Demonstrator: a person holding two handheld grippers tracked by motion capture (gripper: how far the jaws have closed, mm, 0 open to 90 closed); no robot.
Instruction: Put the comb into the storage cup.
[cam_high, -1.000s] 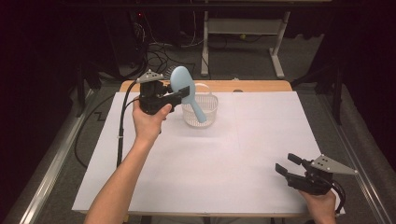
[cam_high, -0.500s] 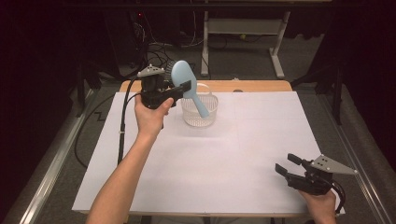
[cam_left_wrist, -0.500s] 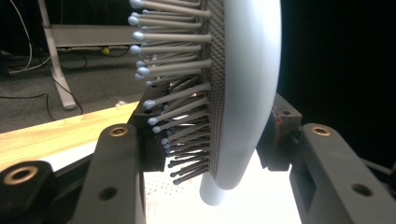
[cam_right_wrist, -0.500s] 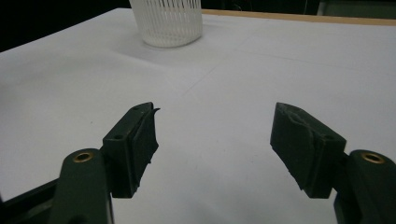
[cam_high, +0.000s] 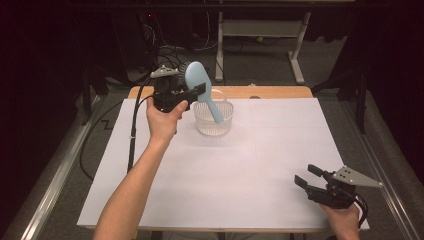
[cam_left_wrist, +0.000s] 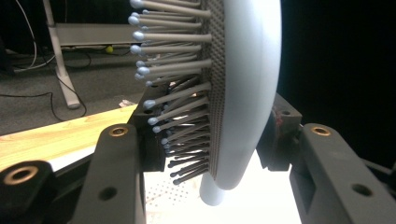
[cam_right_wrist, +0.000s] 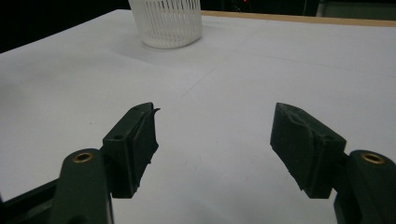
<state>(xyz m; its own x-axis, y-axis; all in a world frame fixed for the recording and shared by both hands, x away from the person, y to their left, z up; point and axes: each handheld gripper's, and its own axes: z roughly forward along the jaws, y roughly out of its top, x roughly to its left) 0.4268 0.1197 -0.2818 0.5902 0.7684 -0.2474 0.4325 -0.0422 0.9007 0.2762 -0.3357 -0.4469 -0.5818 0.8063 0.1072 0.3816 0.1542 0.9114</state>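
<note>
Left gripper (cam_high: 199, 92) raised, jaws clamped, right gripper (cam_high: 309, 177) low, jaws spread wide, empty

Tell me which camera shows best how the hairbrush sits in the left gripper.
The left gripper view: the hairbrush fills it up close, clamped at its lower head between the black jaws, bristles facing left. The high view shows the brush small, held over the white basket by the left gripper.
</note>
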